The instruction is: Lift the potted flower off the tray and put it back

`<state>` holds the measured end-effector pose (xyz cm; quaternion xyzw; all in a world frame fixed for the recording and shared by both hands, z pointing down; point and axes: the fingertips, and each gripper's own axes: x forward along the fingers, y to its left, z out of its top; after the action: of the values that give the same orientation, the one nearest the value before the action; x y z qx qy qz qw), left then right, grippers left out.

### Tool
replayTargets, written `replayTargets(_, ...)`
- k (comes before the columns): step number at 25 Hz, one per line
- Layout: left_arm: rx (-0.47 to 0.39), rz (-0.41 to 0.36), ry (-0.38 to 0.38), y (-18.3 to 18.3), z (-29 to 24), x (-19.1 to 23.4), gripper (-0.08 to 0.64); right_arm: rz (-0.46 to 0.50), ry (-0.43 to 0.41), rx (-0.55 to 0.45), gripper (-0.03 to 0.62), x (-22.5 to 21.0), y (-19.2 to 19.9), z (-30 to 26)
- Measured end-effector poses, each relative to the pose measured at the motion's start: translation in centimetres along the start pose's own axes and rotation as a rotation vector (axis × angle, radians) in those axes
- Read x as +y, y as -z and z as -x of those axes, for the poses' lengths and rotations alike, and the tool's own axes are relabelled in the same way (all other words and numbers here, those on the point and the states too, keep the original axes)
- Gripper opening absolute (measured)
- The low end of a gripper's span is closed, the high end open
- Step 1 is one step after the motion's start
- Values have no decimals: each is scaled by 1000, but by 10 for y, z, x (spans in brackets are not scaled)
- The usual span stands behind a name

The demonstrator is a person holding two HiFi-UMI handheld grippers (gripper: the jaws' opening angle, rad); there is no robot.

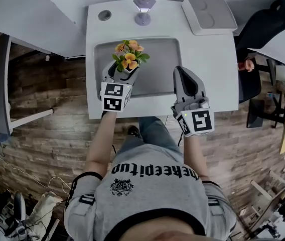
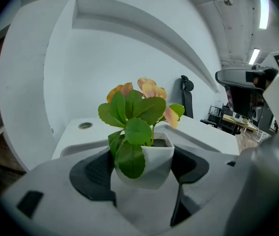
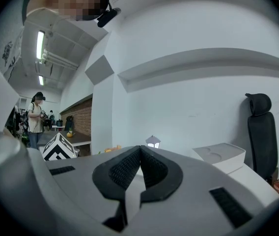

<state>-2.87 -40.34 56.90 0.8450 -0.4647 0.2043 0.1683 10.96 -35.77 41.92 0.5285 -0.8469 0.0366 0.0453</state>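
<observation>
**Step in hand: the lift.** The left tongs point(image 1: 123, 75) pinch the potted flower point(image 2: 146, 162) by its white pot. The dark pads point(image 2: 93, 168) press against its two sides, and leaves spill over the near rim. The pot stands upright over the near-left corner of the tray point(image 1: 165, 77). Whether its base is clear of the tray floor cannot be told. The right tongs point(image 3: 139, 157) are pressed together on nothing, at the tray's near-right edge, over the worktop point(image 1: 215, 72).

**Judged next:** raise the pot straight up, upright, with a steady squeeze so the smooth tapered pot does not slip. Then lower it inside the tray's rim before releasing.
</observation>
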Motion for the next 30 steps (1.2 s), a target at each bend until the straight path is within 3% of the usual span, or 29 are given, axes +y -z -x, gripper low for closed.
replayTargets(14, 25, -17, 8, 7, -31, 4, 351, -11, -1, 35, 3, -12, 15, -16)
replayTargets(30, 13, -27, 33, 16, -28, 3, 351, 1, -20, 45, 3, 2, 14, -23)
